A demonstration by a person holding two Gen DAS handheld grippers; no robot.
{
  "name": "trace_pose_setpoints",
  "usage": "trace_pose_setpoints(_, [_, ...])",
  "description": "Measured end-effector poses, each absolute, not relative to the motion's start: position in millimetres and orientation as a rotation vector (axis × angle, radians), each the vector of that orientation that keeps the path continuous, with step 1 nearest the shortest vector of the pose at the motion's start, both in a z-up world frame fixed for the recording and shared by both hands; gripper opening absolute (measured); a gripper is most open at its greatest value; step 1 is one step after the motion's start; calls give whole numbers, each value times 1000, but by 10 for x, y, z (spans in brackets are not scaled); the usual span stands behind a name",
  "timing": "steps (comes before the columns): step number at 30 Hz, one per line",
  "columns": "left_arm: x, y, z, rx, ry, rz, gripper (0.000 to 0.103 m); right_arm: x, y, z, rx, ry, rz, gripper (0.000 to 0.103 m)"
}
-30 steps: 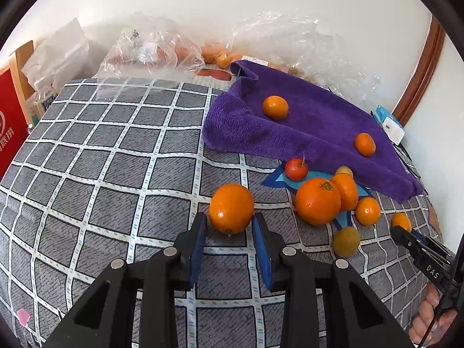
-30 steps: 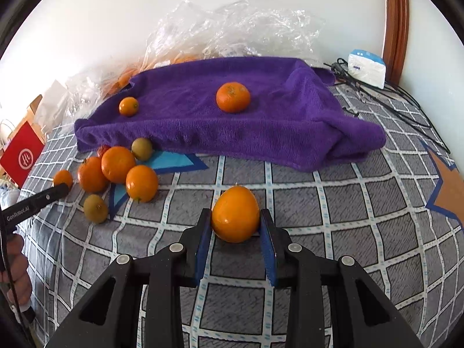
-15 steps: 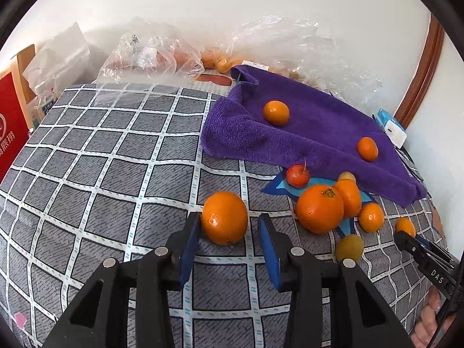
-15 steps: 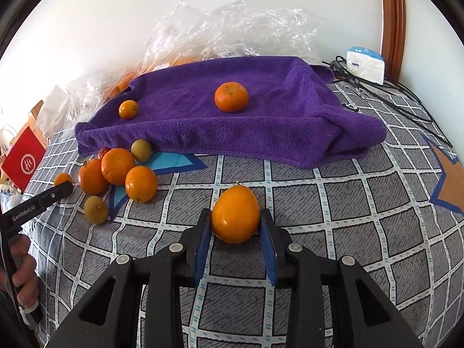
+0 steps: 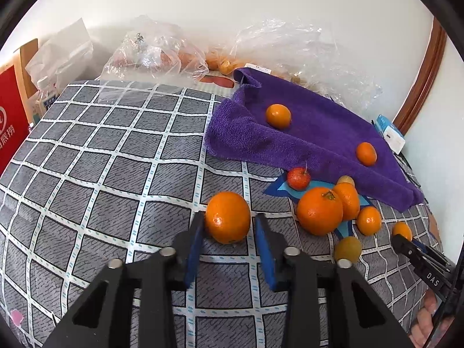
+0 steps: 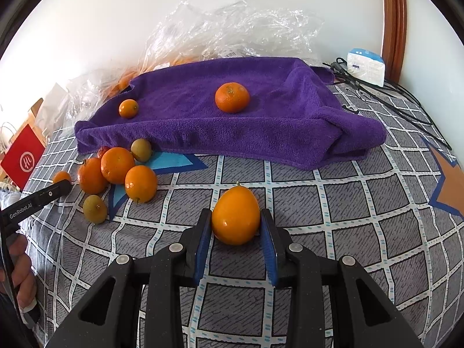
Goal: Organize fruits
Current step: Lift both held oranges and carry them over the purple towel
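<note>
Grey checked bedspread (image 5: pixel 95 156) with white grid lines covers the surface; blue star print (image 6: pixel 174 161) and an orange one (image 6: pixel 449 187) show on it. White wall behind, wooden trim (image 6: pixel 393 20) at 1 o'clock in the right view. Red bag (image 5: pixel 10 121) at 9 o'clock in the left view. Purple towel (image 6: pixel 261 116) lies at 12 o'clock, two oranges on it: a small one (image 6: pixel 128 108) and a larger one (image 6: pixel 232 97). Clear plastic bags (image 6: pixel 232 26) behind the towel hold orange fruit, blurred. Loose pile of oranges (image 6: pixel 116 165) and greenish fruits just beside the towel's edge, near 9 o'clock. Left gripper (image 5: pixel 229 232): jaws closing around an orange (image 5: pixel 228 217) on the bedspread; left pad touches, right pad shows a gap. Right gripper (image 6: pixel 235 229) pinches an egg-shaped orange fruit (image 6: pixel 235 214), both pads pressed against it.
</note>
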State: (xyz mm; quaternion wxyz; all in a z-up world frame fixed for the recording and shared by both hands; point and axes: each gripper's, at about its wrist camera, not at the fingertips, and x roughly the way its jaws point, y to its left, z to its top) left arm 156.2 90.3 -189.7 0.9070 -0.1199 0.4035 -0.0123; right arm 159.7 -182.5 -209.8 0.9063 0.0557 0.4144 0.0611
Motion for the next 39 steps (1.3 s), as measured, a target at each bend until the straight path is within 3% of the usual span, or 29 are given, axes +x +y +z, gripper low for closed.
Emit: trace_pose_setpoints(39, [1347,949,-1649,-287,701,-73,30,1314,-1912,-1825,167,710,157,32])
